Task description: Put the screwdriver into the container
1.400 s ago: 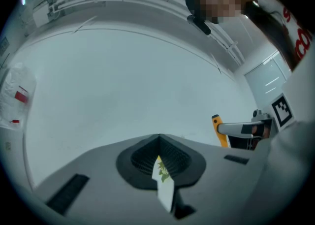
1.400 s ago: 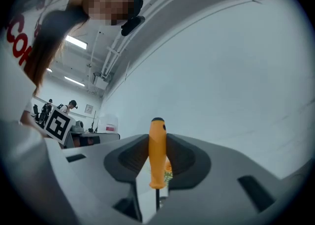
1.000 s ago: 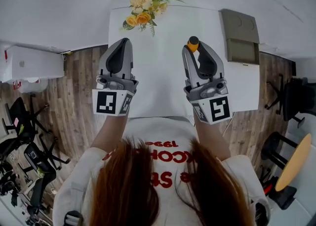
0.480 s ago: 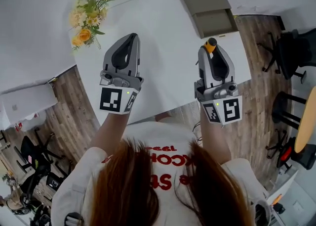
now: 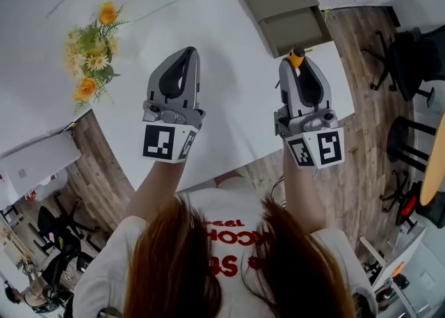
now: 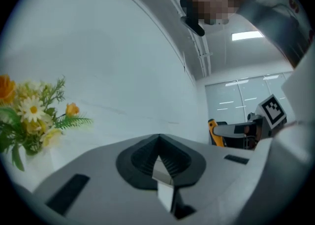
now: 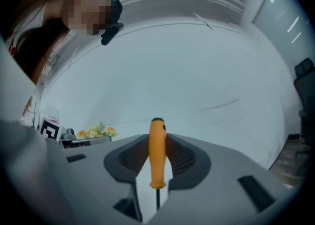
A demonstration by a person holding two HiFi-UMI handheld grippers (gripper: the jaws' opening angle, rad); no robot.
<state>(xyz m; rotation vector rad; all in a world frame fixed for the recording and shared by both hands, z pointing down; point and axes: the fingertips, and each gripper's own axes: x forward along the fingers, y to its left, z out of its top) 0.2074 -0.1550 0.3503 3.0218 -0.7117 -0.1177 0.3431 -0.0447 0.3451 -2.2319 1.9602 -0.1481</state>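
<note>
Holding the screwdriver (image 7: 157,152) is the right gripper (image 5: 297,61): in its own view both ribbed pads press the orange handle from either side, the handle upright with its black-capped end above the jaw tips and the dark shaft running down between the jaws. I find the left gripper (image 6: 158,144) closed pad to pad with nothing between them, held level with the right one and well apart from it, both over the white table (image 5: 236,111).

Beyond the right gripper, at the table's far right corner, lies the olive container (image 5: 295,30). From the head view the screwdriver's cap lines up with the container's near edge; I cannot tell how high above it the tool is. The nearer half of the container reads as a shallow open tray showing a plain floor; the farther half is a flat panel with two round recesses.

A bunch of yellow and orange flowers (image 5: 89,59) stands at the table's far left edge, well apart from the container. Dark chairs (image 5: 410,56) stand on the wooden floor (image 5: 348,163) to the right of the table
</note>
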